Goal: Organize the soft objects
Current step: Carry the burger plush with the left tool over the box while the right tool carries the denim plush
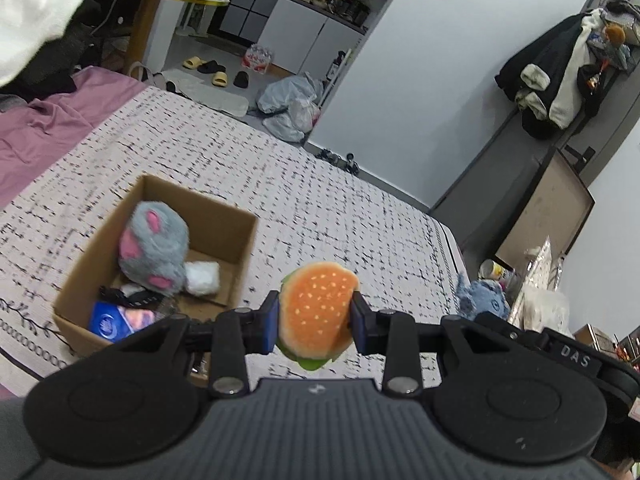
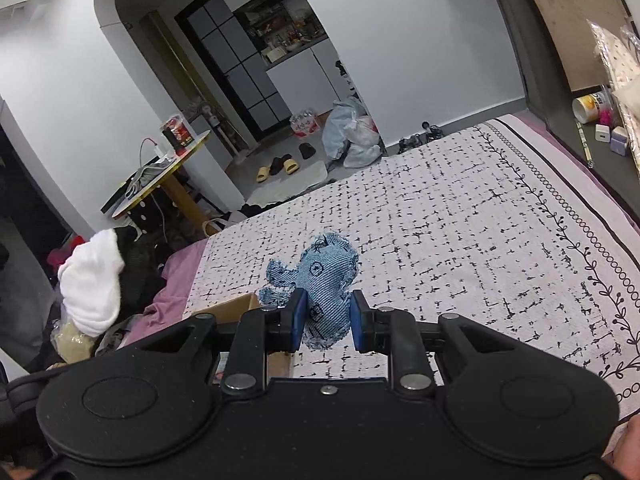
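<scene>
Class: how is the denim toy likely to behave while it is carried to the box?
The denim toy probably flops: its frayed limbs hang loose beside the right hand-held gripper. It seems light and squashy, pinched narrow between the pads. Rough cloth should resist slipping.

Left gripper: black linkage arms, blue pads, silver pivot screws, ribbed grey body; "DAS" lettering at one side. Right gripper: matching black shell, round embossed discs, blue pads.
</scene>
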A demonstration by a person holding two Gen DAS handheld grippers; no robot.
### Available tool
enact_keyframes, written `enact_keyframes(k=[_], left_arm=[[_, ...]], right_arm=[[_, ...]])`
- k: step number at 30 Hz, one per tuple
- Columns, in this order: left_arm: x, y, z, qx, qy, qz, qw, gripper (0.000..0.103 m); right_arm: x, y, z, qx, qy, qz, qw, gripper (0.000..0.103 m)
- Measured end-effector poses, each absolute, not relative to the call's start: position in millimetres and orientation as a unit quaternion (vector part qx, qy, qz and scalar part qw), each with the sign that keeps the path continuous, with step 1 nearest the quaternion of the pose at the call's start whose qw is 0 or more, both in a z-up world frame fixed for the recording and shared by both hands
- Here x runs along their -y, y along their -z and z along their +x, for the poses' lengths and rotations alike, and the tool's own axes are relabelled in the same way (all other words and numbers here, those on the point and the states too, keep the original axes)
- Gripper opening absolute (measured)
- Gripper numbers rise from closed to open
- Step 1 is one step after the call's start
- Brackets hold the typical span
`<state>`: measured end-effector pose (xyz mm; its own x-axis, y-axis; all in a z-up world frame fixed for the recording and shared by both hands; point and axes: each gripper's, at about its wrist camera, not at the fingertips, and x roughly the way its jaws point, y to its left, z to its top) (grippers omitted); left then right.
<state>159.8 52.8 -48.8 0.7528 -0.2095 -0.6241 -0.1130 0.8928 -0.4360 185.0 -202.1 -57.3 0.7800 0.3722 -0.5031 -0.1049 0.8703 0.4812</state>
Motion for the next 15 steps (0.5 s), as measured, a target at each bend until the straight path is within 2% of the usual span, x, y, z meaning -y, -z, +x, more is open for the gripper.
enact_keyframes(k=[15], left_arm=[[-110.8, 61.4, 158.1, -0.348, -0.023, -0.240, 0.906, 0.034]], right_arm=[[172.2, 55.5, 180.5, -0.303, -0.157, 0.205, 0.917, 0.023]])
